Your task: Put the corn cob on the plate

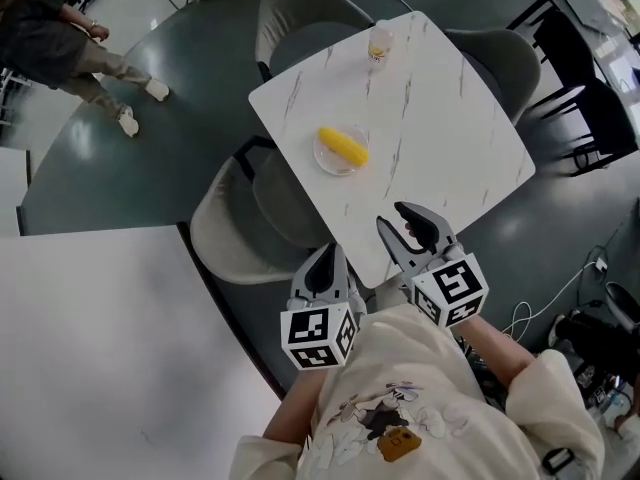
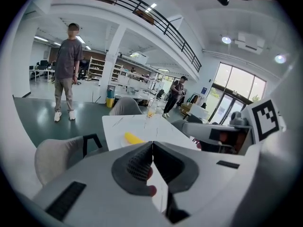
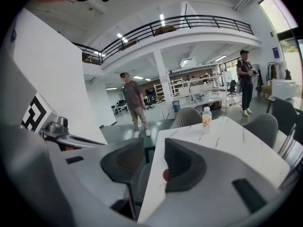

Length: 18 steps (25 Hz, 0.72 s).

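1. Since the corn cob (image 1: pixel 343 146) already lies on the plate (image 1: pixel 325 162), near the left edge of the table (image 1: pixel 450 138), I judge the task done.
2. With nothing to carry, my left gripper (image 1: pixel 322 266) is closed and empty, and my right gripper (image 1: pixel 397 218) has its jaws apart and empty, both at the near corner.

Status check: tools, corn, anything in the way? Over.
Left tool shut, empty. Right tool open, empty. Corn already on plate. Bottle at far edge, well clear; nothing in the way.
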Motion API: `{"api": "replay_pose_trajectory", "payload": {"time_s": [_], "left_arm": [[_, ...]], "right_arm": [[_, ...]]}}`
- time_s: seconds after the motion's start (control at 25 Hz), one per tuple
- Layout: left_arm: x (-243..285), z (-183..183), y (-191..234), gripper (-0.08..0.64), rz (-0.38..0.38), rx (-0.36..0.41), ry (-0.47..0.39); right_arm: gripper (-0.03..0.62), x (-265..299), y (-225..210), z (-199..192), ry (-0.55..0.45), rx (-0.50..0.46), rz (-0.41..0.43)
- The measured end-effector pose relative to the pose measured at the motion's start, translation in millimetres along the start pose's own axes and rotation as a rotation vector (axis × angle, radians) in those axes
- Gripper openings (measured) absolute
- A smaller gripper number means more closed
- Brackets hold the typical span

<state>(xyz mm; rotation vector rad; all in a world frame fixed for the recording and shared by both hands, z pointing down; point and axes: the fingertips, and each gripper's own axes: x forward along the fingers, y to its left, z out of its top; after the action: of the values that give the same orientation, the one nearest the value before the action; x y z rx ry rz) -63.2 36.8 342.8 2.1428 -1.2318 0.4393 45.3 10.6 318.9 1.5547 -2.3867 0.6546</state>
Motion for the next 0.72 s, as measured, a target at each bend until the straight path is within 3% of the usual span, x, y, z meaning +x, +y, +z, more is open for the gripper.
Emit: {"api": "replay_pose_trajectory", "payload": {"time_s": [0.08,0.12,0.72], "left_arm": [[-8,1,-5,0.008,-0.01,0.001,-0.005],[-13,2,-8,0.008,-0.015,0.002,-0.006],[-60,-3,-27,0.008,-0.066,0.053,-0.056]], "right_arm": [[0.044,-16,3,10,-0.039,0.01,-0.033],[0.034,-23,8,14,-0.056,0.008,-0.039],[0.005,-83,52,29,-0.145,-0.053,-0.115]]}}
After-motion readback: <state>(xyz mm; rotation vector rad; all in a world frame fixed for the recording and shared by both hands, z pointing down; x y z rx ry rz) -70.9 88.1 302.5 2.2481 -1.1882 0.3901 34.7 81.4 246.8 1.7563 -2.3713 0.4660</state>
